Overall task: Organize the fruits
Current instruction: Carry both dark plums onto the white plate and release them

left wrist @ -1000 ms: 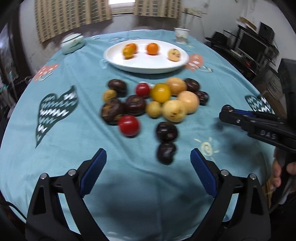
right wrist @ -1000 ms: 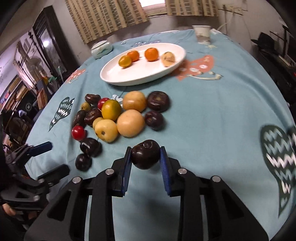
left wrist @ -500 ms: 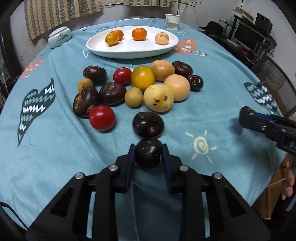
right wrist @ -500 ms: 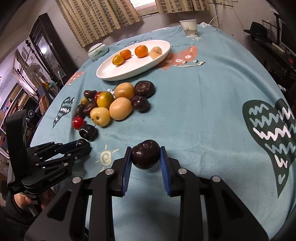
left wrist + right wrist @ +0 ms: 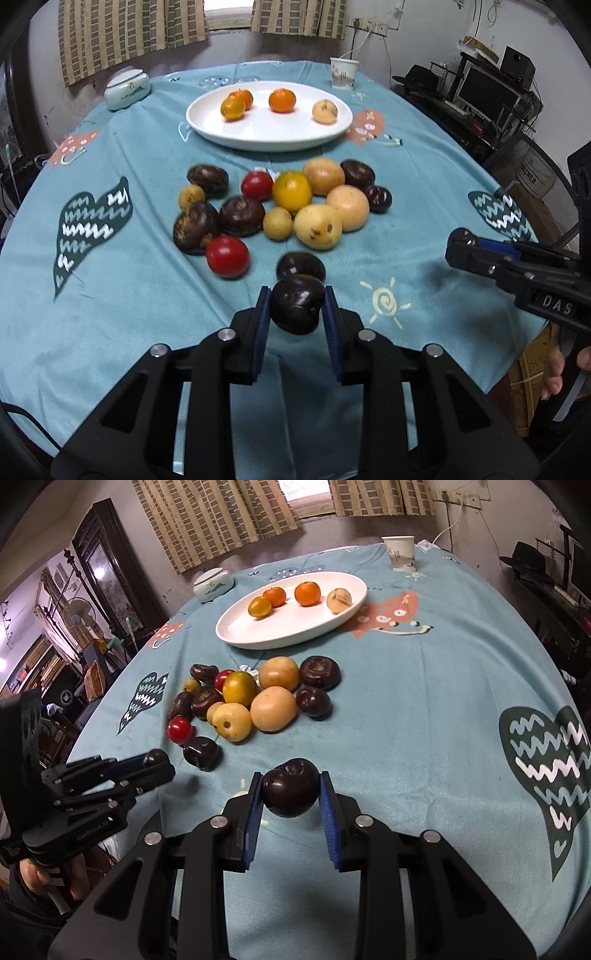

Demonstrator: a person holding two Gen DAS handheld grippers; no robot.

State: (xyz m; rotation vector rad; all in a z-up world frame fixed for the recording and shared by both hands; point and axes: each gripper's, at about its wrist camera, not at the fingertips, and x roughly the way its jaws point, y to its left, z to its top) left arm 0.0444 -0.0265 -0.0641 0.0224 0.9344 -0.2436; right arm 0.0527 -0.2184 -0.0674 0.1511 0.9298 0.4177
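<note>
- Our left gripper (image 5: 294, 309) now squeezes a dark plum (image 5: 296, 309) tight between its blue pads. A second ago this gripper was wide open with nothing in it, so this is a new catch.
- The plum looks lifted a little off the blue cloth (image 5: 129, 314). Half a second ago it sat lower, right by the other dark fruit (image 5: 301, 266), which is just behind it now.
- Our right gripper (image 5: 290, 794) has a second dark plum (image 5: 290, 793) pinched between its pads, the same as before.
- So we think both hands are full, and both plums can go to their spot next. The white plate (image 5: 269, 136) is well apart from us, with three orange fruits and one pale one on it.
- The fruit pile (image 5: 291, 206) sits between us and the plate. The red tomato (image 5: 226, 256) at its near edge is blurry.
- We cannot see the underside of either plum, so we cannot tell how far off the cloth they hang.
- In the left view, the right gripper shows only from the side, and its plum is just a dark bump at the tip.
</note>
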